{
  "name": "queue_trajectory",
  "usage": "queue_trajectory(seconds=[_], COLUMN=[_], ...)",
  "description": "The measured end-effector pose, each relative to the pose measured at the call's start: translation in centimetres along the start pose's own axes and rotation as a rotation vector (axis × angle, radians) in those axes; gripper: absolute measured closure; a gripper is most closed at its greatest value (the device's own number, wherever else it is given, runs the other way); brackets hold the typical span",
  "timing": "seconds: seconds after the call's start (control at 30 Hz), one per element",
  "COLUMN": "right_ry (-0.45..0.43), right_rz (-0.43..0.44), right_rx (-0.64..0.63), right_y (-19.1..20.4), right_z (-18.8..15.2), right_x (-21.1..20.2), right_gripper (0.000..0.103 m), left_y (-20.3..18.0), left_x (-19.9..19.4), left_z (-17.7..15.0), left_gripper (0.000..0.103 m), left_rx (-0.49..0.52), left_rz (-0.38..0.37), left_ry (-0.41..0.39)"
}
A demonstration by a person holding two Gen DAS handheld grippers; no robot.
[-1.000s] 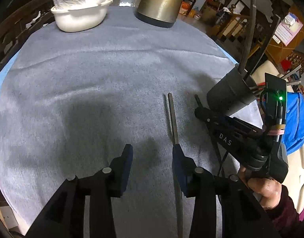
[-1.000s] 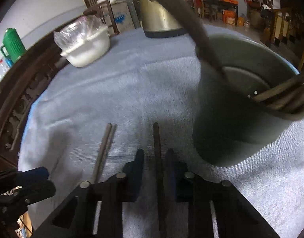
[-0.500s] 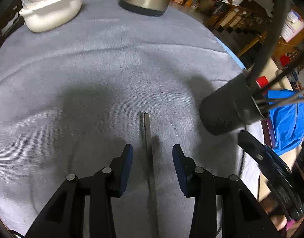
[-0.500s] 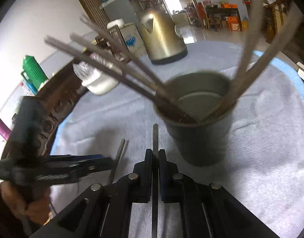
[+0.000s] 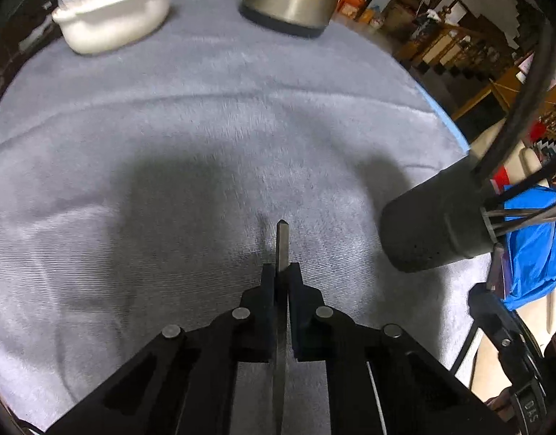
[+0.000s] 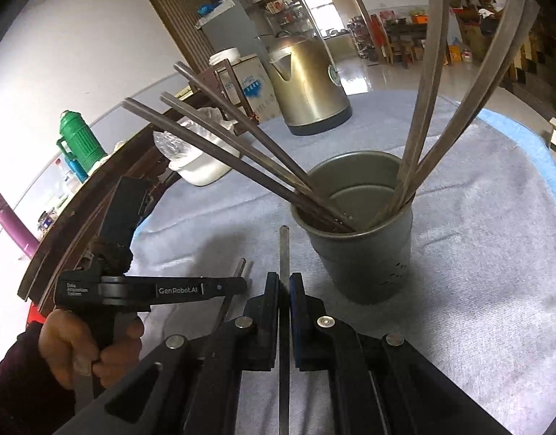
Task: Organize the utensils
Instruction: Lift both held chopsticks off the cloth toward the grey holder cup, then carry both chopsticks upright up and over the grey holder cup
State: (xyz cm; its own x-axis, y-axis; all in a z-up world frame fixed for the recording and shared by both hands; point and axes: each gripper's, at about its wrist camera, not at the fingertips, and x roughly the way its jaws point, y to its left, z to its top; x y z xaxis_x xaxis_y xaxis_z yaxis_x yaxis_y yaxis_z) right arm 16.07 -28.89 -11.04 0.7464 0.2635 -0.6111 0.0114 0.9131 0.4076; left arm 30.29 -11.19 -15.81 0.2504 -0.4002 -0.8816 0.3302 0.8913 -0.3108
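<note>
Just ahead and to the right of the right gripper (image 6: 284, 282) stands the grey utensil cup (image 6: 361, 250), upright on the grey tablecloth (image 6: 477, 239), its open mouth above and beyond the tip of the chopstick (image 6: 284, 250) pinched between that gripper's closed jaws; the stick's long axis runs straight forward along the fingers, so I judge it needs tipping upright and carrying right before it can drop in. 6 chopsticks already lean in the cup, 3 fanned left (image 6: 220, 145) and 3 right (image 6: 459, 108), and the left fan crosses the likely approach, so it could be knocked. The left gripper (image 5: 282, 275) is also clamped on a second chopstick (image 5: 282, 243), which lies lengthwise along its fingers over the cloth, with the cup (image 5: 433, 224) well off to its right. The right gripper is nearer the cup. A brass kettle (image 6: 306, 90) and a white tub (image 6: 201, 166) sit far back, clear of both paths
</note>
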Motion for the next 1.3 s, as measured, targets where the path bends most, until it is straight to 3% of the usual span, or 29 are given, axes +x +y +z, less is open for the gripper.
queue_trajectory(seconds=[0.43, 0.87, 1.07, 1.2, 1.3], right_ry=[-0.034, -0.079, -0.087, -0.082, -0.078], right_rz=[0.025, 0.027, 0.022, 0.021, 0.025], right_rx=[-0.022, -0.053, -0.057, -0.046, -0.028], right_y=[2.2, 3.5, 3.3, 2.8, 2.2], right_z=[-0.3, -0.9, -0.9, -1.2, -1.3], right_x=[-1.2, -3.7, -4.3, -4.3, -4.3], right_gripper=[0.097, 0.097, 0.097, 0.097, 0.097], left_y=[-2.4, -3.4, -1.7, -0.4, -0.3], left_x=[-8.1, -12.7, -11.5, -8.4, -6.3], left_z=[-2.1, -4.0, -3.8, -3.4, -2.9], left_gripper=[0.097, 0.097, 0.097, 0.081, 0.08], left_rx=[0.074, 0.092, 0.06, 0.025, 0.017], left_rz=[0.097, 0.058, 0.028, 0.018, 0.026], left_ry=[-0.205, -0.285, -0.207, -0.103, -0.057])
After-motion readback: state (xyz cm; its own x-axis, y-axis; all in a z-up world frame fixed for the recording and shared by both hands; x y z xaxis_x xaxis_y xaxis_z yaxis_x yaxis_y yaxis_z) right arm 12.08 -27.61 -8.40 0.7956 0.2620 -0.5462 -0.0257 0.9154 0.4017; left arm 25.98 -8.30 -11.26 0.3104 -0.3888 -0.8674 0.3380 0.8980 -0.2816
